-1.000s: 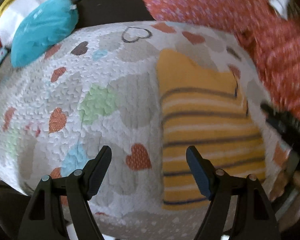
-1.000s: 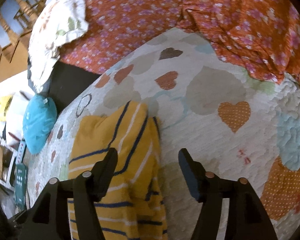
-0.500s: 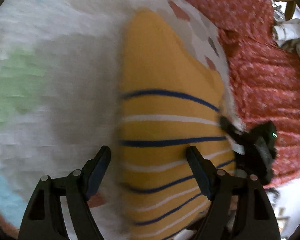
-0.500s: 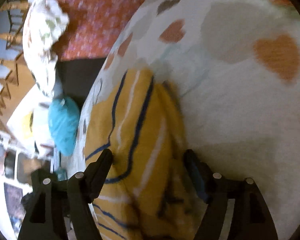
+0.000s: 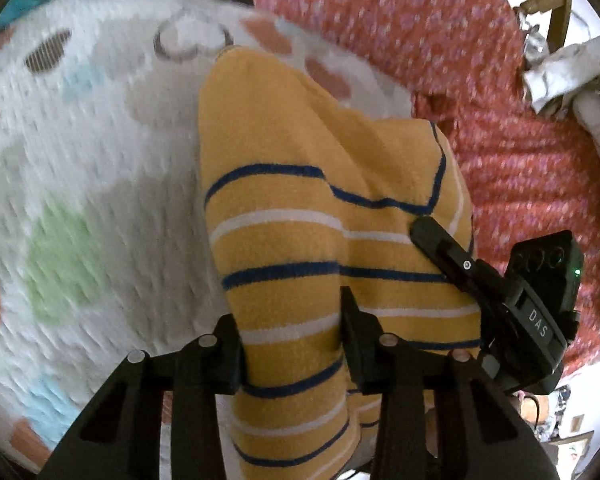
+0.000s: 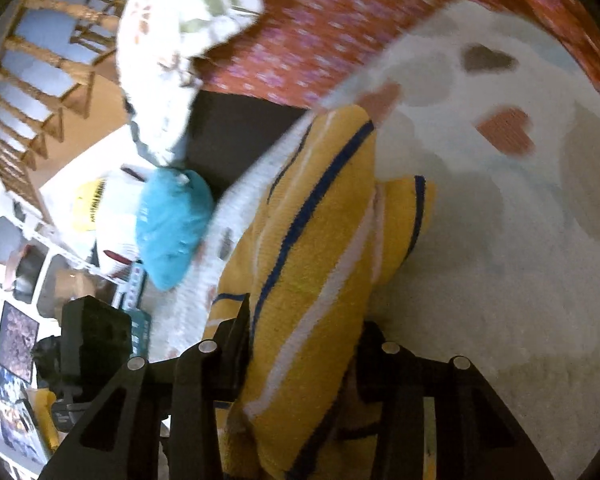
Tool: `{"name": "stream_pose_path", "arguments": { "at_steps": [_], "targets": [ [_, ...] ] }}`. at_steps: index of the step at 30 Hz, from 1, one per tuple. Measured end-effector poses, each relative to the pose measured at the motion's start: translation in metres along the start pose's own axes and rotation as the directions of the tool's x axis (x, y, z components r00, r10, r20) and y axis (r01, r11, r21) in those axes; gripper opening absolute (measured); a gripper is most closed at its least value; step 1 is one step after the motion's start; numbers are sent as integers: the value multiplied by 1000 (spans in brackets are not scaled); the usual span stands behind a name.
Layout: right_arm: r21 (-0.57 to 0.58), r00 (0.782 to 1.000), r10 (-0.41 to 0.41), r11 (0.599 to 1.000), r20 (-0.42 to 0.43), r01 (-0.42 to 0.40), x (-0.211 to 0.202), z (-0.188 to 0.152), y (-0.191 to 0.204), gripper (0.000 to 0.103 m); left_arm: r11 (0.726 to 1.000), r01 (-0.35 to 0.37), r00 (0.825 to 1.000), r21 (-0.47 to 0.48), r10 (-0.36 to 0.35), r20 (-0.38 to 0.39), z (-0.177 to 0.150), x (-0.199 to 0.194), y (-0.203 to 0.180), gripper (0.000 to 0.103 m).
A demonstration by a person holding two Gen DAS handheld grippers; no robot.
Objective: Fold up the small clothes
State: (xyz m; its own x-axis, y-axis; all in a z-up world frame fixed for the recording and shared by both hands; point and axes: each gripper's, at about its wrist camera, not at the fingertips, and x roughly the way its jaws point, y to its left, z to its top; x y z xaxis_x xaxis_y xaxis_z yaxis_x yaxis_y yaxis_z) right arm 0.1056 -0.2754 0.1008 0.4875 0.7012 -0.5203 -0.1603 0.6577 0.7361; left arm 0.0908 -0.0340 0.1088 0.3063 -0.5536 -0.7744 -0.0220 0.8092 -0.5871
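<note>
A yellow garment with blue and white stripes (image 5: 300, 160) lies folded on a white quilt with coloured hearts (image 5: 80, 160). My left gripper (image 5: 288, 320) is at its near edge with the jaws closing, and the cloth bunches up between the pads. In the right wrist view the same garment (image 6: 328, 220) rises in a fold between the fingers of my right gripper (image 6: 304, 328), whose jaws are also closing on it. The right gripper (image 5: 460, 264) shows in the left wrist view at the garment's right edge.
A red flowered cloth (image 5: 460, 40) covers the area beyond the quilt (image 6: 500, 240). A teal cushion (image 6: 172, 228) and a white patterned pillow (image 6: 180, 40) lie off the quilt's left side, with wooden spindles (image 6: 40, 80) and shelves behind.
Both grippers moved in from beside the garment to its edges and narrowed their jaws onto it. The cloth now bunches between each pair of fingers.
</note>
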Motion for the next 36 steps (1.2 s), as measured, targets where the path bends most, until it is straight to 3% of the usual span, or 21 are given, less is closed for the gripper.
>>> {"name": "stream_pose_path", "arguments": {
  "at_steps": [3,8,14,19,24,28,30,32,36],
  "targets": [
    [-14,999,32,999,11,-31,16,22,16,43,1000,-20,999,-8,21,41,26,-12,8,38],
    [-23,1000,10,1000,-11,-10,56,44,26,43,994,-109,991,-4,109,75,56,-9,21,38],
    [17,995,-92,996,-48,93,105,50,0,43,982,-184,981,-41,187,59,76,19,58,38],
    [24,989,-132,991,-62,134,119,50,-21,44,982,-185,980,-40,187,62,74,31,65,39],
    [57,985,-149,986,-82,154,115,50,-38,74,968,-244,967,-52,247,55,69,32,68,58],
    [65,986,-168,984,0,168,75,54,-26,74,959,-279,958,-59,282,50,63,16,67,58],
    [34,988,-136,990,71,134,45,55,-6,72,952,-303,948,-46,306,88,52,1,60,57],
    [11,994,-69,998,80,68,30,52,11,67,956,-292,949,-34,294,113,37,-9,53,57],
    [15,997,76,997,-23,-75,43,39,30,64,968,-247,965,-40,249,87,9,-3,49,57]
  ]
}}
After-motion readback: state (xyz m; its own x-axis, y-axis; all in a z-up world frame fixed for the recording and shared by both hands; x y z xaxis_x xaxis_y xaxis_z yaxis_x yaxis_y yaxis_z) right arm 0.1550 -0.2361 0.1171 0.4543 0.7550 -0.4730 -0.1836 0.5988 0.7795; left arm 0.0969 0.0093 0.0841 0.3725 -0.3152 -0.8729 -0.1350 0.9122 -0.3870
